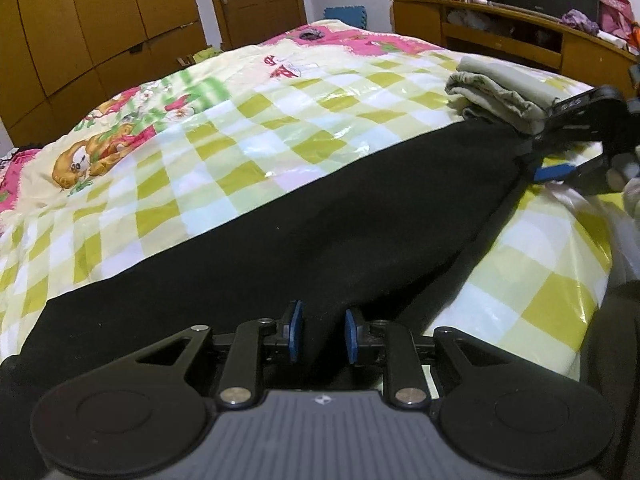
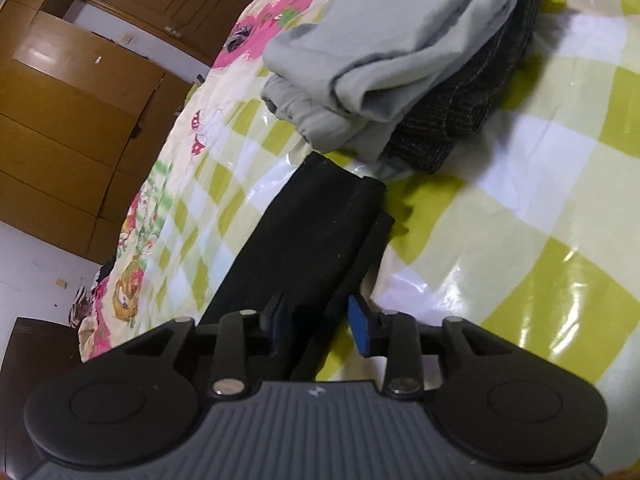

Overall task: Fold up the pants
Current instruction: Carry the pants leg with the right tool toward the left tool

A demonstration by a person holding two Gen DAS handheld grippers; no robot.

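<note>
**Across the checked bedspread: soft black pants, held at one end**

Along the bed (image 1: 280,120) lie the black pants (image 1: 280,232), limp and light. Left gripper (image 1: 320,334) pinches the waist end; right gripper (image 2: 320,320) stands part open, hem fabric loose between its pads. Best hold: doubled hem and waistband.

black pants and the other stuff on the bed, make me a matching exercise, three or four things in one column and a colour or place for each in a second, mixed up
Things:
1. black pants
2. grey folded garment
3. dark striped garment
4. bed cover

Descriptions:
A. lies under the grey one in the pile
B. yellow-green and white checks with pink cartoon prints
C. stretched in a long strip across the bed, one end at the left gripper
D. top of the pile beyond the pants' far end

Pairs: 1-C, 2-D, 3-A, 4-B
</note>
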